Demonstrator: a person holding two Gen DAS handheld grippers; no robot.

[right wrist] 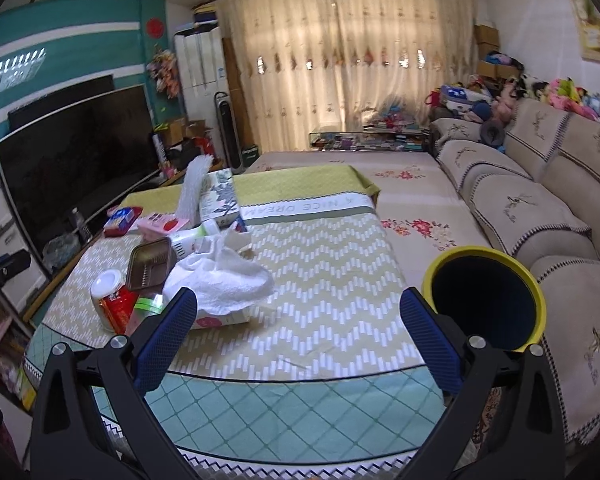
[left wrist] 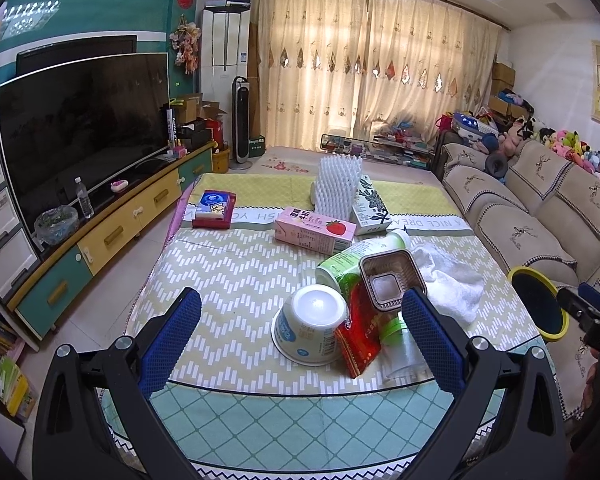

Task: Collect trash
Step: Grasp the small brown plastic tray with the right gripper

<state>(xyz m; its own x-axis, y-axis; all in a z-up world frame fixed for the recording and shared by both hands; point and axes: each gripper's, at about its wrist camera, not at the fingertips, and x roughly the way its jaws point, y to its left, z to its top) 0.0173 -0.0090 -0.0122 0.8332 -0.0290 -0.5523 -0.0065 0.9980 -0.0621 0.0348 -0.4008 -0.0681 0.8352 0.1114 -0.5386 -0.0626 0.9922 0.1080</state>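
The overturned paper cup (left wrist: pixel 310 324) lies just beside the red packet (left wrist: pixel 358 334) on the table (left wrist: pixel 236 272); I judge it light and crushable, best pinched across its wall. My left gripper (left wrist: pixel 300 334) and right gripper (right wrist: pixel 298 332) are both spread, empty. The bin (right wrist: pixel 486 300) waits beyond the packet.

The tablecloth (left wrist: pixel 236 264) carries a white band printed, upside down from the camera, with "A NICE DREAM" toward the sofa side and "ISH YO" near the red box; the right wrist view shows "A NICE DREAM" on the same band. A dark upright box (left wrist: pixel 173 126) beside the television seems to read "ASUS", though it is small. The pink strawberry carton (left wrist: pixel 315 230) bears Chinese characters too small to read with confidence.
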